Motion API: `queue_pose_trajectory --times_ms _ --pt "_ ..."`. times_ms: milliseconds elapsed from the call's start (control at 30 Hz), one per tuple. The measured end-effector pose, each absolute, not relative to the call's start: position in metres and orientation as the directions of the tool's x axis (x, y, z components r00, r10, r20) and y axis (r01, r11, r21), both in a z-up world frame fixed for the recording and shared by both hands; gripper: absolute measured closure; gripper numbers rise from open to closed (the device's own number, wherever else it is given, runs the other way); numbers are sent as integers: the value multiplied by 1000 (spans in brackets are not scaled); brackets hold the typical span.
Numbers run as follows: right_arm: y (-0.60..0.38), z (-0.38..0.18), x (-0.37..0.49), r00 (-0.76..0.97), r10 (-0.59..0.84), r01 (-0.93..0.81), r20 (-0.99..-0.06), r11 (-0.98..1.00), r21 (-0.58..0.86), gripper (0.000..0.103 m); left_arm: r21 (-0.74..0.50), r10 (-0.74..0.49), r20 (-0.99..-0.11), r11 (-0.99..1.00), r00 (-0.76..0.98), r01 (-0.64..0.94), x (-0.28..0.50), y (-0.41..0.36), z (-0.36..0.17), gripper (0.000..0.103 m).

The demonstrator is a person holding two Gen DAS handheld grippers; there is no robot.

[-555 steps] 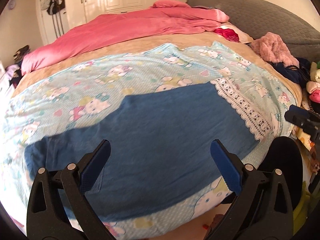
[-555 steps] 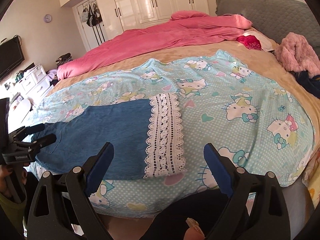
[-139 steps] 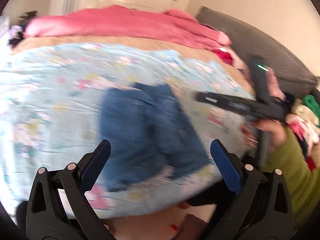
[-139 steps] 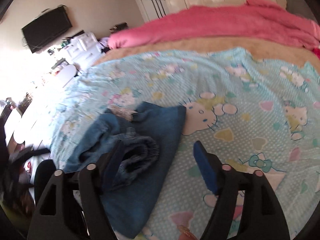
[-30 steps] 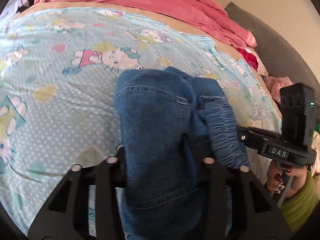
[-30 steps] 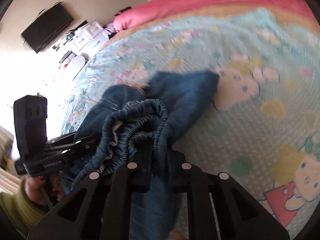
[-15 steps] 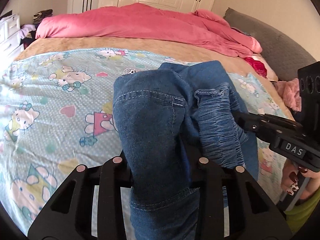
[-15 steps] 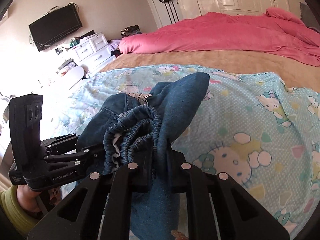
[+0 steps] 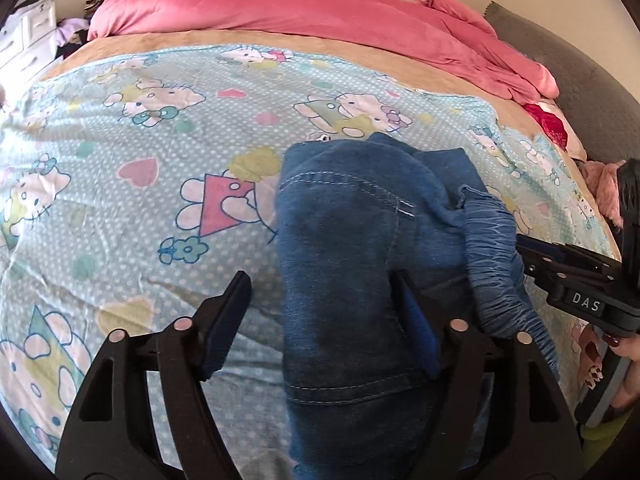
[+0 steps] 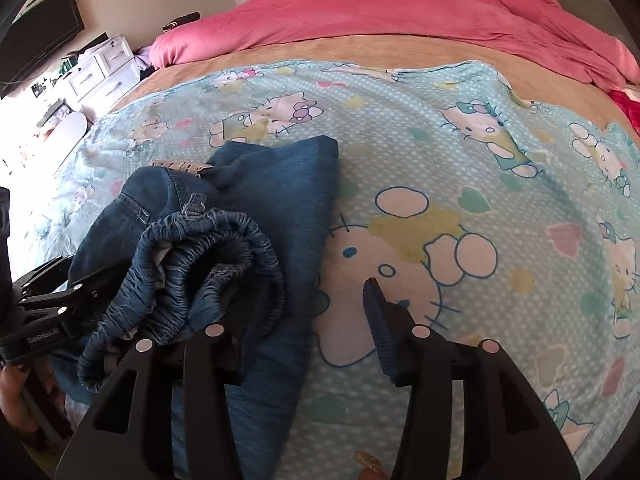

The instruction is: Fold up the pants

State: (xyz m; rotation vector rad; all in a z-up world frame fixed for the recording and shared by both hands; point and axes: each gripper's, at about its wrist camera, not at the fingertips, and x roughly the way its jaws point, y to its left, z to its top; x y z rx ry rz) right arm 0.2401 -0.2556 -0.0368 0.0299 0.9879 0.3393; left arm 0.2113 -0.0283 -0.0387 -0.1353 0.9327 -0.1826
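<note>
The blue denim pants (image 9: 340, 240) lie as a folded bundle on the cartoon-cat blanket (image 9: 140, 208), with the gathered elastic waistband (image 10: 208, 264) bunched on top. My left gripper (image 9: 320, 284) straddles the bundle's near end with its jaws opening. Its left pad stands clear of the cloth and denim drapes over its right finger. My right gripper (image 10: 304, 304) is also opening: its right finger (image 10: 380, 320) is bare over the blanket, and its left finger is buried under the waistband folds. Neither pair of pads presses the denim.
A pink duvet (image 9: 320, 12) is heaped across the far side of the bed, before a grey headboard (image 9: 580, 64). White drawers (image 10: 100, 68) and a dark TV (image 10: 40, 36) stand off to the left. A pink fluffy garment (image 9: 604, 184) lies at the right edge.
Both grippers were shut on the lifted denim bundle; now both sets of jaws have spread. The bundle has come down onto the blanket and both views have tilted downward.
</note>
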Motion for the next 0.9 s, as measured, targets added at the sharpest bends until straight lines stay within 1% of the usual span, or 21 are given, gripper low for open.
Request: queue_pose_trajectory --times_ms 133,167,200,233,300,433,467,500,700,900 --pt "-254 -30 235 528 281 -280 -801 949 148 56 -190 -208 -786 977 583 94 208 -27 -37 34" --pt "-255 -27 232 536 281 -280 -796 949 146 53 -191 -208 -785 977 583 93 208 -28 -36 30" --pt "-257 -21 228 550 281 -277 -786 950 146 39 -190 -207 -783 977 586 92 206 -27 -34 26" --pt "-260 -16 224 569 279 -273 -773 951 143 29 -185 -202 -780 979 592 90 203 -26 -31 24" --pt "-267 -3 212 611 279 -270 -741 953 136 27 -166 -181 -767 983 615 82 195 -24 -23 9" --pt "-277 23 187 673 290 -274 -681 952 135 26 -165 -178 -745 983 643 82 174 -23 -1 9" --pt "-279 29 179 687 292 -275 -665 952 135 19 -168 -181 -738 982 650 83 169 -22 3 9" --pt "-283 37 168 711 289 -268 -642 954 132 4 -171 -182 -728 982 661 83 163 -21 9 9" --pt "-291 65 123 764 319 -285 -560 947 150 4 -138 -149 -657 987 739 77 119 -24 43 9" --pt "-291 81 87 789 317 -290 -525 947 136 4 -120 -139 -609 989 781 83 78 -25 63 9"
